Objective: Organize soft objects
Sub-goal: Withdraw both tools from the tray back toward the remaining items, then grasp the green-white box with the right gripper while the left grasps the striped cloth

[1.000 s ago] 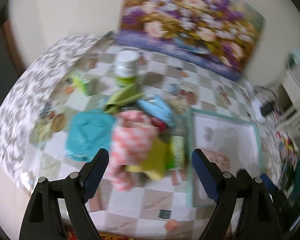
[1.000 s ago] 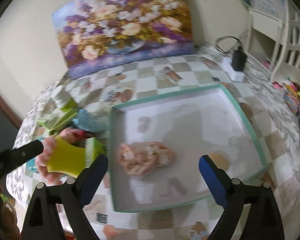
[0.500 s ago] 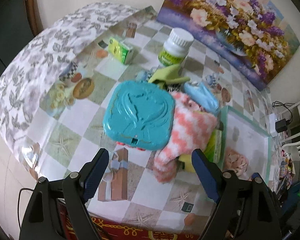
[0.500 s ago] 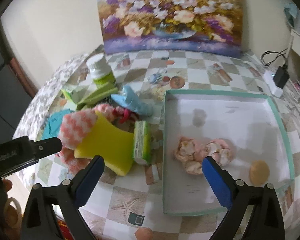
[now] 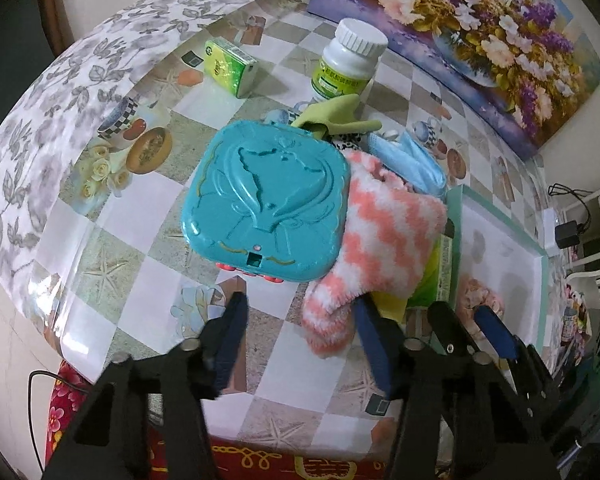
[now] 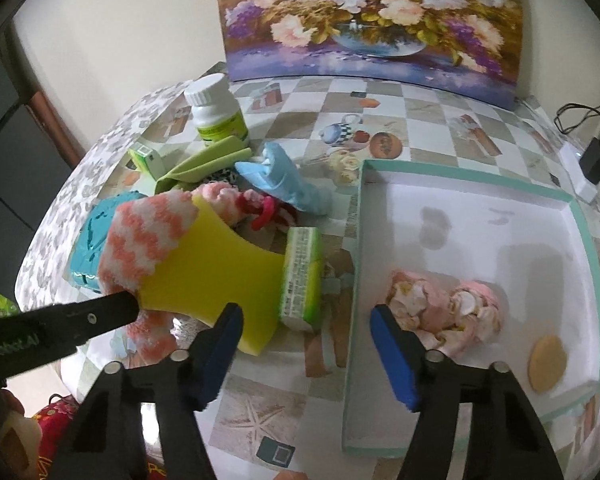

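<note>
A pink-and-white fuzzy sock (image 5: 380, 236) lies across a yellow sponge (image 6: 216, 276) in the pile of soft things, against a teal plastic case (image 5: 268, 200). My left gripper (image 5: 302, 336) hangs just above the sock's toe. Its jaws are closing, with the toe between them near the right pad and neither pad pressing. My right gripper (image 6: 308, 360) hovers over the table between the sponge and the white tray (image 6: 572, 208). Its jaws are closing with nothing between them. A pink fabric bundle (image 6: 440, 312) lies in the tray.
A green cloth (image 5: 332, 114) and a blue cloth (image 5: 412, 160) lie behind the sock. A green packet (image 6: 300, 276) leans by the tray. A white bottle (image 5: 348, 64) and a green box (image 5: 230, 66) stand farther back. A tan round pad (image 6: 547, 364) lies in the tray.
Both grippers' jaws have narrowed. The left one came down closer to the sock's toe. The right one swung left from over the tray toward the sponge and packet.
</note>
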A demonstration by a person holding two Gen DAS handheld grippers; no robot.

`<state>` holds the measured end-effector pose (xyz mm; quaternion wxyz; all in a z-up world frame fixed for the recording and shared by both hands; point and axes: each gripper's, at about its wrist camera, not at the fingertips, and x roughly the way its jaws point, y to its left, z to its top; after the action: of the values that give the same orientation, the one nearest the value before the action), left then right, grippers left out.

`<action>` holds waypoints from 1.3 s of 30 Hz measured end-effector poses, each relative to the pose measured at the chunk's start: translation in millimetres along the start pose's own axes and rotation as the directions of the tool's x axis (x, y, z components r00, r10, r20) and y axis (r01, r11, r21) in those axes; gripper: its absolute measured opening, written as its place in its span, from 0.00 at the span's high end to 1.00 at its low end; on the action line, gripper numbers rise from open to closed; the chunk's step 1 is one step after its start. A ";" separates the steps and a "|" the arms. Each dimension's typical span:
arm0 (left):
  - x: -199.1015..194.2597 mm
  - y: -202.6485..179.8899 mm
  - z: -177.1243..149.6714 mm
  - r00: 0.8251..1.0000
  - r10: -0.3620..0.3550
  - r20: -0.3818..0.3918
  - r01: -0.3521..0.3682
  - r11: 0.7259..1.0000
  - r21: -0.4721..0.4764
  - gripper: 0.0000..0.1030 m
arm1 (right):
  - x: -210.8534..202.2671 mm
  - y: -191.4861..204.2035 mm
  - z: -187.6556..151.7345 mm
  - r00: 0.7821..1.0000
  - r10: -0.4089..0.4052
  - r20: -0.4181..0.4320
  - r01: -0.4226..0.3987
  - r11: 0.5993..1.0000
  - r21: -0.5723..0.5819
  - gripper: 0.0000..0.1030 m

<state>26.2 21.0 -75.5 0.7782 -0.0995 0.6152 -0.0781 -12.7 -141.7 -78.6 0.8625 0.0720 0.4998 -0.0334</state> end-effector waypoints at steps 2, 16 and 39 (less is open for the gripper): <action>3.3 -0.5 0.4 1.000 0.005 -0.009 -0.005 1.000 0.003 0.56 | 4.1 1.3 1.3 1.000 0.004 -0.009 -0.004 1.000 -0.008 0.41; 15.2 -4.1 3.8 0.999 0.017 -0.036 -0.016 1.000 0.021 0.76 | 28.0 -3.7 12.5 0.999 0.009 -0.049 -0.008 1.000 0.021 0.64; 1.7 -7.6 3.5 0.999 -0.027 0.022 0.026 0.999 0.045 0.94 | 8.5 -13.5 17.7 0.999 0.030 -0.016 -0.029 0.996 0.088 0.77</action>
<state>30.0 13.5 -74.5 0.7861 -0.0912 0.6030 -0.1008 4.9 -157.7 -78.5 0.8545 0.1174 0.5043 -0.0418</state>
